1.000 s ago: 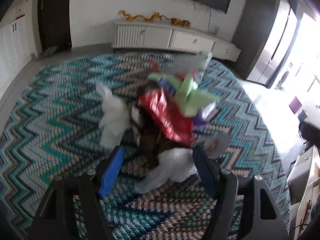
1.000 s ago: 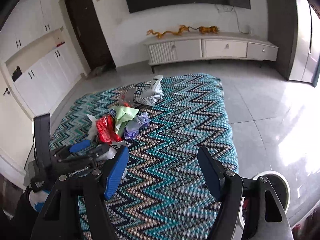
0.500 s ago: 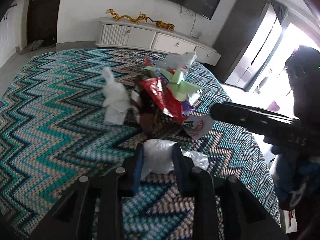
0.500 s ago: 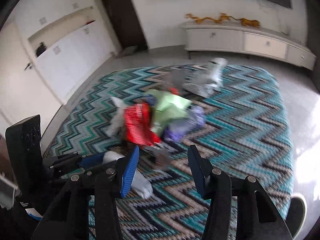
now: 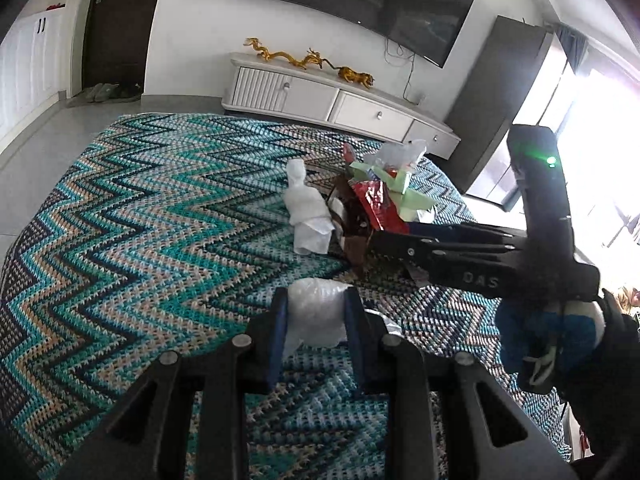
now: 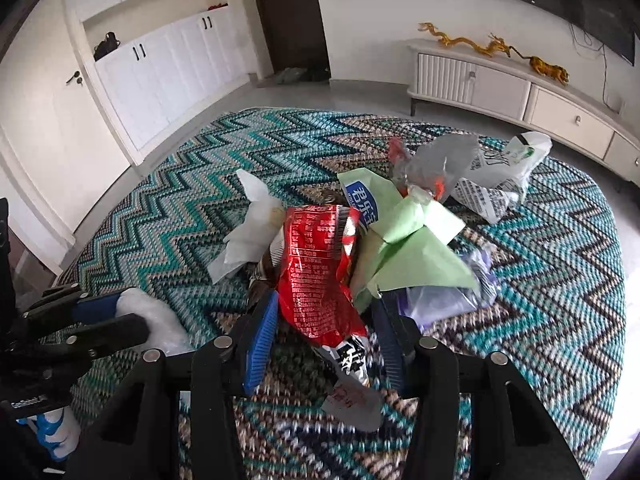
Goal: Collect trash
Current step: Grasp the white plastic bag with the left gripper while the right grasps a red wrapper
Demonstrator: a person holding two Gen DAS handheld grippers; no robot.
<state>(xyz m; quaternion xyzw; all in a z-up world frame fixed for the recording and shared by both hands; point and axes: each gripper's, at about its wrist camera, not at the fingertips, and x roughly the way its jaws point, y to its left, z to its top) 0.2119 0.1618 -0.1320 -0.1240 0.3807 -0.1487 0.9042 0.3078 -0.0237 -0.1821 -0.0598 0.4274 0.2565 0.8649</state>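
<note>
So the trash is all sitting in one pile on a zigzag rug (image 5: 140, 216) done in teal, beige and dark blue. The left gripper (image 5: 316, 320) has its blue pads squeezed onto a crumpled clear plastic bag (image 5: 316, 316), which bulges up between them; its lower edge hangs against the rug, and I can't tell if it's lifted off. You can see the same grip from the right wrist camera, off at the left edge, with the bag (image 6: 154, 318) poking out of the pads.

The right gripper (image 6: 326, 330) is down at the near end of the pile and its jaws have just been closing. A red snack wrapper (image 6: 320, 264) hangs between the blue pads, with its black-and-white printed tail trailing down toward the camera. The pads sit close on either side of it, but there's a gap showing on the right side, so I wouldn't call it clamped yet.

The rest of the pile is right behind the red wrapper: a light green paper wrapper (image 6: 412, 240) to its right, a white tissue (image 6: 248, 232) to its left, a purplish plastic bag (image 6: 452, 292) under the green one, and a grey plastic bag (image 6: 440, 160) plus a white printed bag (image 6: 500, 176) further back. In the left wrist camera the right gripper's black body crosses in front of the pile, held by a hand in a blue-and-white glove (image 5: 548, 332).
</note>
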